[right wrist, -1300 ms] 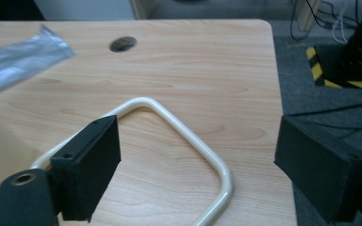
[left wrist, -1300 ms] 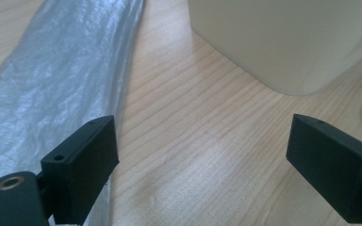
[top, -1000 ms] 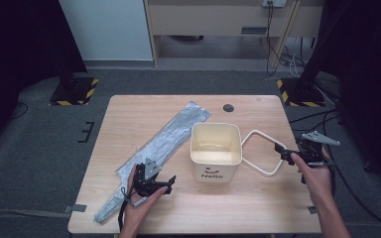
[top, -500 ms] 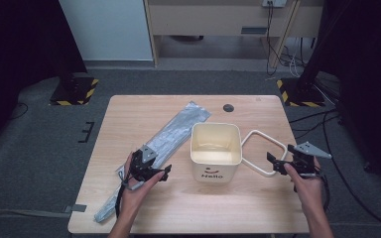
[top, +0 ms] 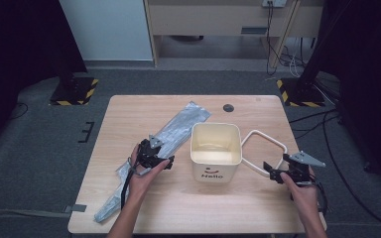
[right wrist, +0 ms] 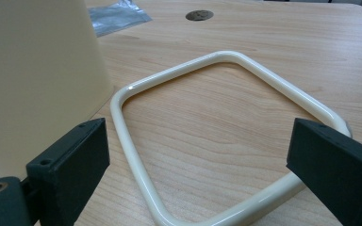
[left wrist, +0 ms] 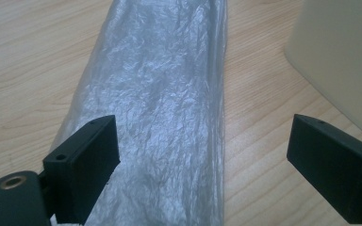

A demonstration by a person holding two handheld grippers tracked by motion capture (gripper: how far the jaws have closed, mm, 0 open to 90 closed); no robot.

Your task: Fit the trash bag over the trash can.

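A cream square bin (top: pixel 215 148) marked "Hello" stands upright mid-table. Left of it lies a long folded grey plastic bag (top: pixel 158 146), flat and diagonal. A cream square ring (top: pixel 261 152) lies flat on the wood to the bin's right. My left gripper (top: pixel 162 162) hovers open over the middle of the plastic bag (left wrist: pixel 160 108), jaws wide apart, the bin's wall (left wrist: pixel 344 52) at its right. My right gripper (top: pixel 274 173) stands open at the near corner of the ring (right wrist: pixel 217 136), nothing between its jaws, the bin's side (right wrist: pixel 33 80) close on its left.
The wooden table (top: pixel 144 114) has a dark round grommet (top: pixel 228 107) near its far edge. Cables trail off the right side onto the grey floor. A black stand base with striped tape (top: pixel 74 91) sits beyond the far left corner.
My left gripper has moved forward from the near edge to above the bag's middle. My right gripper has drawn back slightly toward the ring's near corner.
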